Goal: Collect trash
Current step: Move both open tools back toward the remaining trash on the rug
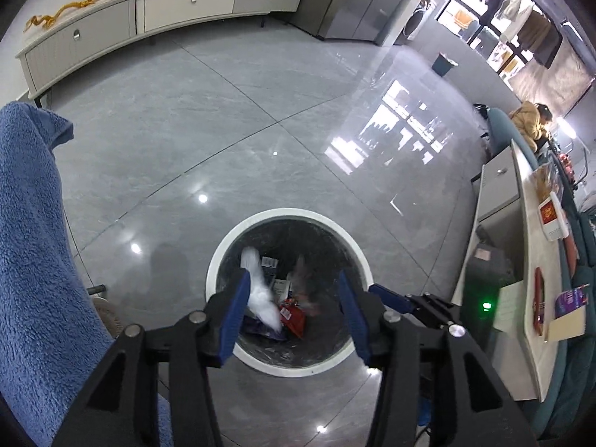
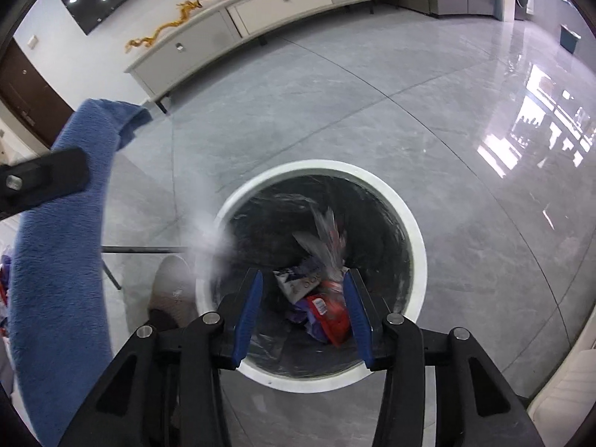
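A round white-rimmed trash bin [image 1: 223, 246] with a black liner stands on the floor below both grippers; it also shows in the right wrist view [image 2: 417, 231]. Inside lie a red wrapper [image 1: 294, 316] [image 2: 331, 320], purple packaging and printed paper. A blurred white tissue [image 1: 260, 294] hangs in the air by my left gripper's left finger. A blurred silvery wrapper [image 2: 327, 238] hangs in the air over the bin by my right gripper. My left gripper [image 1: 294, 294] is open and empty above the bin. My right gripper [image 2: 303, 294] is open and empty above the bin.
A blue fleece cloth [image 1: 33, 246] [image 2: 63, 260] hangs at the left. A person's shoe [image 2: 171, 290] stands beside the bin. A cream low cabinet [image 1: 156, 15] lines the far wall. A white table [image 1: 536, 260] with papers and boxes is at the right. A small green bin [image 1: 443, 63] stands far off.
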`<state>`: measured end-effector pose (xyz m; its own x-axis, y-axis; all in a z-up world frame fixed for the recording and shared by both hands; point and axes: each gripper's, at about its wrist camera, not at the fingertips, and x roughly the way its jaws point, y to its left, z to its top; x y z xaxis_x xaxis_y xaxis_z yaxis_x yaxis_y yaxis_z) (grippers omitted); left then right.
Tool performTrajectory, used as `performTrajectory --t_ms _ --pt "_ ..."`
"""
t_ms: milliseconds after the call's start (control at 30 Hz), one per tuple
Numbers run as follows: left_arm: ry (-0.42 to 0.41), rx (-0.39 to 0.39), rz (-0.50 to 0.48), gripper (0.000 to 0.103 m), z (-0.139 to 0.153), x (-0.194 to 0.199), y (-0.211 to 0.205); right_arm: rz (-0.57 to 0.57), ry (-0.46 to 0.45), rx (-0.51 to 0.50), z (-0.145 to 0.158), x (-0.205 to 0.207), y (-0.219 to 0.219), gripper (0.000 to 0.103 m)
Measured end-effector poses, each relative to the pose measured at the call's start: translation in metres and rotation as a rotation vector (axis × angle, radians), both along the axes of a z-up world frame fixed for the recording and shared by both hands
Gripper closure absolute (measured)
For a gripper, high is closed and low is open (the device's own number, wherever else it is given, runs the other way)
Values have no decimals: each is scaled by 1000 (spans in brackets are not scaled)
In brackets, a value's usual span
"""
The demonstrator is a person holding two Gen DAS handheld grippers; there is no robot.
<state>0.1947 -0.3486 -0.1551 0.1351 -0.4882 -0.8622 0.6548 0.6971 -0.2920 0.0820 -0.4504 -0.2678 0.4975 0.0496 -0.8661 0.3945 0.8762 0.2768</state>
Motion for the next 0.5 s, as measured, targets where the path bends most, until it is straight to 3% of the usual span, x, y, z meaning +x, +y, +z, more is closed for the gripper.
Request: performTrajectory --t_ms 233,367,500 --pt "-129 -47 21 56 40 -20 44 1 -32 -33 22 -12 5 58" --pt "-237 -21 36 56 69 -41 89 23 -101 -64 57 -23 15 58" --pt "-276 -21 89 56 90 -55 139 67 -193 -93 100 -32 37 58"
